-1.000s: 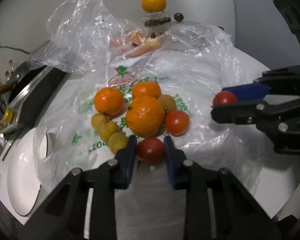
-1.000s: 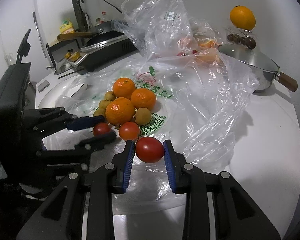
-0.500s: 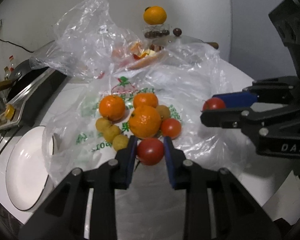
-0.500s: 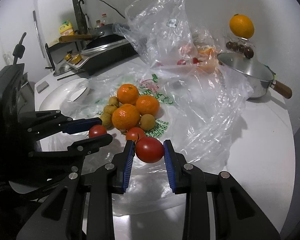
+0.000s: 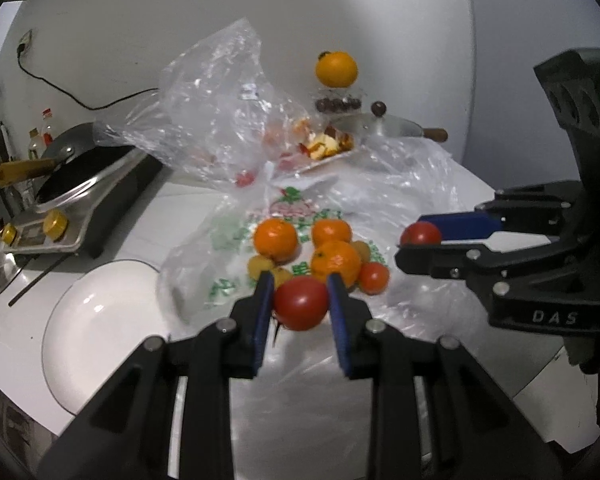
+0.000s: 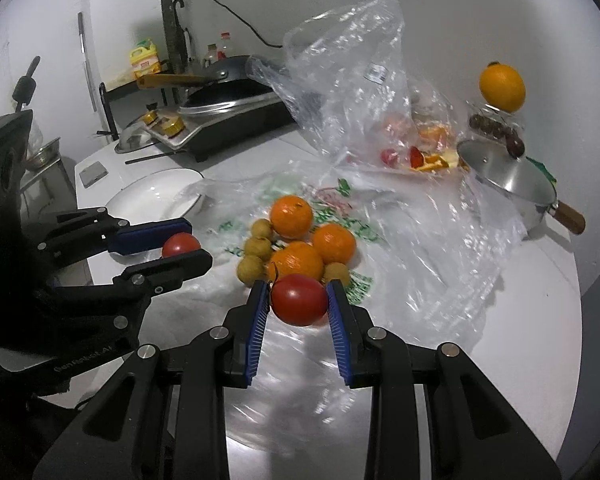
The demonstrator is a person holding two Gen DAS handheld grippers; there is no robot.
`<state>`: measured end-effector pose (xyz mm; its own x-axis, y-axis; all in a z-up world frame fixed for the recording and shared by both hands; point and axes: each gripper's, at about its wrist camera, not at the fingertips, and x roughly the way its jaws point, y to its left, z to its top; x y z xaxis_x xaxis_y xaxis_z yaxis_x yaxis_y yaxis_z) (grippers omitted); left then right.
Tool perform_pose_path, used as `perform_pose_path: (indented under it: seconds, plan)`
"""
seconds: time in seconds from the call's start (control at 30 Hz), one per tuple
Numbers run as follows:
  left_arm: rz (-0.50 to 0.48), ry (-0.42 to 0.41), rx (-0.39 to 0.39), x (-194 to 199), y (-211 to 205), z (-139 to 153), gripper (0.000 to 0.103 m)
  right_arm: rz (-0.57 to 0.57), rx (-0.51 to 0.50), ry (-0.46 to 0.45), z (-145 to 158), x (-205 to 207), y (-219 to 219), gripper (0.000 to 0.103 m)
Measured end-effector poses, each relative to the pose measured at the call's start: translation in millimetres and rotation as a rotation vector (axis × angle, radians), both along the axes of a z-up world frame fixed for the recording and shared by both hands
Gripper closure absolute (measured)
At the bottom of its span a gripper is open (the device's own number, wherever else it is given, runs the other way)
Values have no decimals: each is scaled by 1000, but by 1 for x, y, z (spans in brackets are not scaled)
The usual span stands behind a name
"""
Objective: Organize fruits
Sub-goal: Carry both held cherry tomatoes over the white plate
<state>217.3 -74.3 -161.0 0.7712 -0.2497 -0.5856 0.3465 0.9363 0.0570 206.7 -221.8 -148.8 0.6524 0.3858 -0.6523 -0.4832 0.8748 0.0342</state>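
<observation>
My left gripper [image 5: 300,300] is shut on a red tomato [image 5: 301,303], held above the table; it also shows in the right wrist view [image 6: 180,245]. My right gripper [image 6: 298,299] is shut on another red tomato [image 6: 299,299], seen from the left wrist view [image 5: 420,234]. Below them, three oranges [image 5: 275,239], several small yellow-brown fruits [image 6: 255,247] and one loose tomato [image 5: 374,277] lie on a printed plastic bag [image 5: 300,208]. A white plate [image 5: 100,320] sits left of the bag.
A crumpled clear bag [image 5: 220,112] with cut fruit stands behind. A steel pot [image 6: 508,184] with a wooden handle is at the right, with an orange [image 6: 502,87] on a jar behind it. A cooker with a pan [image 6: 228,116] stands at the back left.
Both grippers have risen and pulled back from the fruit pile, each still holding its tomato. The white plate is now more in view.
</observation>
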Motion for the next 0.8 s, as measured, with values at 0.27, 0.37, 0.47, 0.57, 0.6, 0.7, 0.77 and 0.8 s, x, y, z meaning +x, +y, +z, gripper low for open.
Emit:
perform_pose_path:
  seconds: [0.27,0.37,0.47,0.57,0.6,0.7,0.77,0.8]
  plan:
    - [21,-16,-10,-7,32,12,75,10,-2,-21,12,-3,28,71]
    - [44,-25,-22,-8,45,17,75,23,-4,-25,16,-2,40,71]
    - [69,-32,-38,-10,59,20,75,39,-11,-28,20,-2,52,71]
    - [94,-41,-49,-12,74,24,75,53,-19,-36,24,-2,63,71]
    - [103,-44,-53,-12,80,25,75,56,-20,-38,26,-1,67,71]
    - [118,-52,-60,-13,93,27,75,68,-23,-46,30,1,78,71]
    - [129,-58,-63,-13,103,29,75,76,-24,-53,31,3,86,71]
    - [133,-59,-65,-13,107,29,75,80,-25,-55,32,3,89,71]
